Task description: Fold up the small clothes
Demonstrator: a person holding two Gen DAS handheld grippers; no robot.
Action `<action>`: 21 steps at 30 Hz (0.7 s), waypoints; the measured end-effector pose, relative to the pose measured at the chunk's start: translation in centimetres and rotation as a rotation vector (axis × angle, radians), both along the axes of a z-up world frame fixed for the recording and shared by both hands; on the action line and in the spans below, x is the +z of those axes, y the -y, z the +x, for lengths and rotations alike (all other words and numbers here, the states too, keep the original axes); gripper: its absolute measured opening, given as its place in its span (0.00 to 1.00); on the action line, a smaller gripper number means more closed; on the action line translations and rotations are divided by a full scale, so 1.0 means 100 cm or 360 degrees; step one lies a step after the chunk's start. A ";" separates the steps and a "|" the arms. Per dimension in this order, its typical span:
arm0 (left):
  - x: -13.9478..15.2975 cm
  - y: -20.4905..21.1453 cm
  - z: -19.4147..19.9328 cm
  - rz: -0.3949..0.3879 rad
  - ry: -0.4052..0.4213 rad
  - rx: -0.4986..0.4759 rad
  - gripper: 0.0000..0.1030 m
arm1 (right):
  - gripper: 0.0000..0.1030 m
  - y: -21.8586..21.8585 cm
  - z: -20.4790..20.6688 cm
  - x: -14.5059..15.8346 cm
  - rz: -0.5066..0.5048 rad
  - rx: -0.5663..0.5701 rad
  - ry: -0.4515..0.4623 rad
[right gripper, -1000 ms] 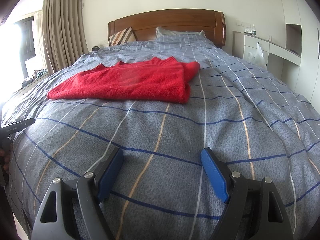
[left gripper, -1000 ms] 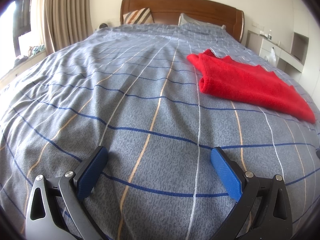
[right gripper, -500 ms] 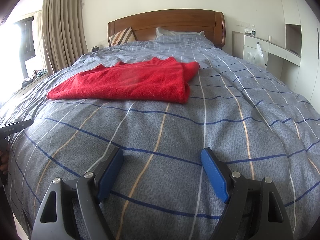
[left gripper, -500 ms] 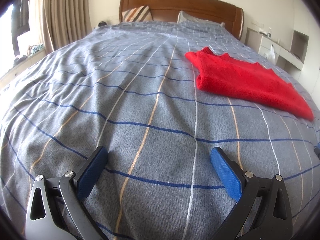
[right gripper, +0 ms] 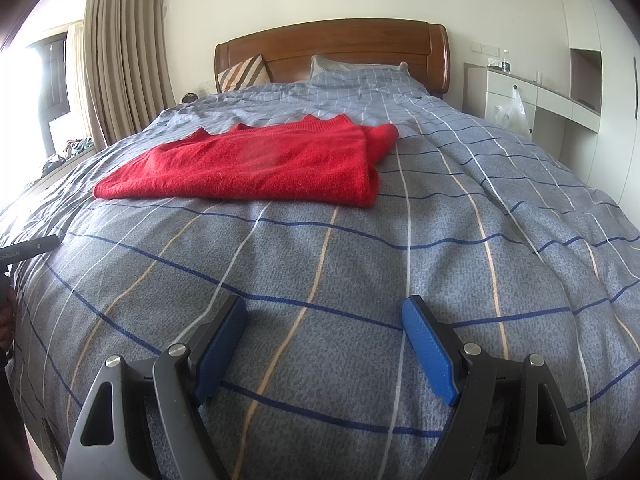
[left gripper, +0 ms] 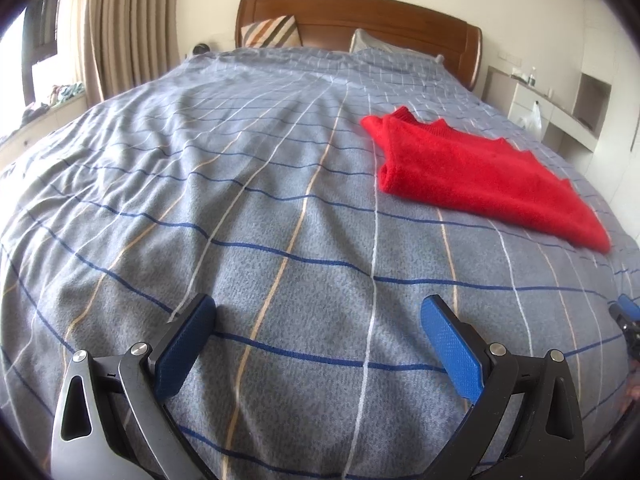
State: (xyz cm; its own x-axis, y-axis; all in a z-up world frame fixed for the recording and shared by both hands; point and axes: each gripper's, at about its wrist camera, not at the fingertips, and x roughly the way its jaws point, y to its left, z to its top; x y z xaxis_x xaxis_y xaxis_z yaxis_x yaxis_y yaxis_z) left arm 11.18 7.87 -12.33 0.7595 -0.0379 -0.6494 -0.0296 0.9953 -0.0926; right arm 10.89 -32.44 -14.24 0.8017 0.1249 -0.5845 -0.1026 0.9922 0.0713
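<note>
Left wrist view has shifted slightly since a second ago: the folded red knit sweater [left gripper: 480, 176] sits a bit lower in the frame now; right wrist view unchanged. Sweater lies flat on the grey checked bed cover [left gripper: 248, 208], upper right of the left view, upper left-centre of the right view [right gripper: 256, 164], well apart from both grippers. Left gripper [left gripper: 316, 336] jaws wide, blue pads empty, only cover between them. Right gripper [right gripper: 324, 332] jaws wide too, nothing held. Brown wooden headboard [right gripper: 332, 48] at top centre, beige curtains [right gripper: 120, 60] at upper left.
</note>
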 end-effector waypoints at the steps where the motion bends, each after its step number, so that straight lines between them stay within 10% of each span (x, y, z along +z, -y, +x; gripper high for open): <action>1: 0.002 0.001 -0.002 -0.0002 0.0016 -0.0010 0.99 | 0.77 0.000 0.000 0.000 0.0000 0.0000 0.0000; 16: 0.021 0.012 0.032 -0.0063 -0.0056 -0.0091 0.99 | 0.78 0.002 0.016 0.018 -0.0052 0.0032 -0.0212; 21: -0.007 0.009 0.024 -0.0020 -0.0087 -0.0086 0.99 | 0.78 0.034 0.056 0.072 0.0241 0.0110 -0.0187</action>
State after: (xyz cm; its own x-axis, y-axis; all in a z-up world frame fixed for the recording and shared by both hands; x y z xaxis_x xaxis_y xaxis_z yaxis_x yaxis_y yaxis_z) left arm 13.56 7.01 -13.04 0.7195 -0.0863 -0.6891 0.0191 0.9943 -0.1047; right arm 16.53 -35.81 -7.01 0.7154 0.2707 -0.6441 -0.1520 0.9601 0.2346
